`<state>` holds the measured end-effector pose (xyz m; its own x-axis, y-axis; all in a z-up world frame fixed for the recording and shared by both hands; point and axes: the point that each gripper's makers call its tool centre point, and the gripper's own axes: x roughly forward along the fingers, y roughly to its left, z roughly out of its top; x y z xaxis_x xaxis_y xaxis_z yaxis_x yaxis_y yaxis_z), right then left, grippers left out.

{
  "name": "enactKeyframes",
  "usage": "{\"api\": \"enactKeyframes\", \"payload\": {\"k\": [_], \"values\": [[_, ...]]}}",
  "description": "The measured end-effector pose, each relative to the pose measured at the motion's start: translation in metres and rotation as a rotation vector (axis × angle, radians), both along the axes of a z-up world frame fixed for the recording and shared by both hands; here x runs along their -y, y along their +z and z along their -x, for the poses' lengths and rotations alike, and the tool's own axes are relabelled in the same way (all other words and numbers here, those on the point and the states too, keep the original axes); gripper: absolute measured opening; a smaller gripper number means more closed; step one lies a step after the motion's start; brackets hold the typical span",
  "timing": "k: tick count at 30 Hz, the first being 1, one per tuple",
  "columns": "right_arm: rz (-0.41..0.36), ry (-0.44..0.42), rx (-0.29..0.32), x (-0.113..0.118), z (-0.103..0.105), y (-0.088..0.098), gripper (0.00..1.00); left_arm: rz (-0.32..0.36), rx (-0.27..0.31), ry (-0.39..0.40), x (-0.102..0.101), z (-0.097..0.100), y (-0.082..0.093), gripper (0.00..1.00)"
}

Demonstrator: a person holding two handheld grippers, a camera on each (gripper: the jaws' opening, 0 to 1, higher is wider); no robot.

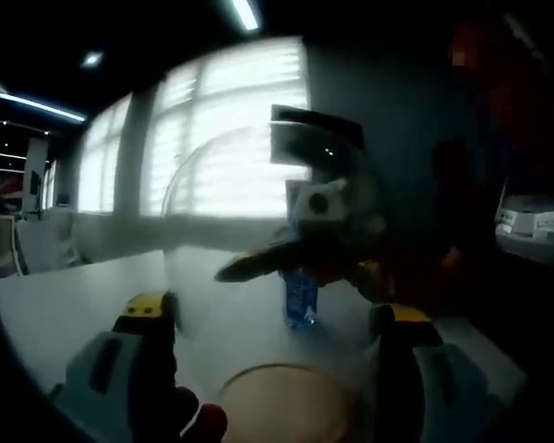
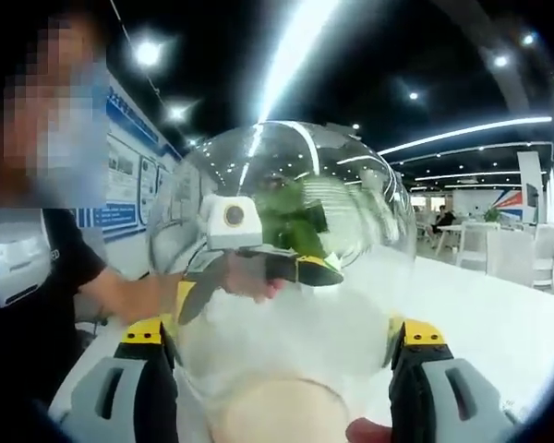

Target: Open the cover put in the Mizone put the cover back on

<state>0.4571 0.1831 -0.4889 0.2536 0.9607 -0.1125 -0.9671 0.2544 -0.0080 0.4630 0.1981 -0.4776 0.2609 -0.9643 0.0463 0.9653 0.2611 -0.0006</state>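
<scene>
Notably, bottle (image 1: 300,297) appears through left's dome (image 1: 258,231).

Both grippers are raised and face one another. The left gripper (image 1: 277,318) has its yellow-tipped jaws spread wide, one at each side of the left gripper view, pressed against the sides of something clear and rounded. The right gripper (image 2: 282,337) stands the same way, jaws far apart and set against curved clear walls. Seen from the right gripper view, the person's hand (image 2: 249,275) grips the opposite tool, with a bare forearm (image 2: 120,293) reaching out from a dark short sleeve.
</scene>
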Motion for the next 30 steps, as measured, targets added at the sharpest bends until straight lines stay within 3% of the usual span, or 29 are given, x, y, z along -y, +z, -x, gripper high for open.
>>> {"api": "enactKeyframes", "payload": {"k": [12,30], "values": [[-0.013,-0.002,0.0,0.001,0.0011,-0.0004,0.9,0.006,0.015,-0.019,-0.0011,-0.0024,-0.0001,0.78],[-0.021,0.003,-0.002,-0.0018,0.0009,0.0006,0.9,0.057,-0.03,-0.052,0.0,-0.0031,0.0047,0.79]]}}
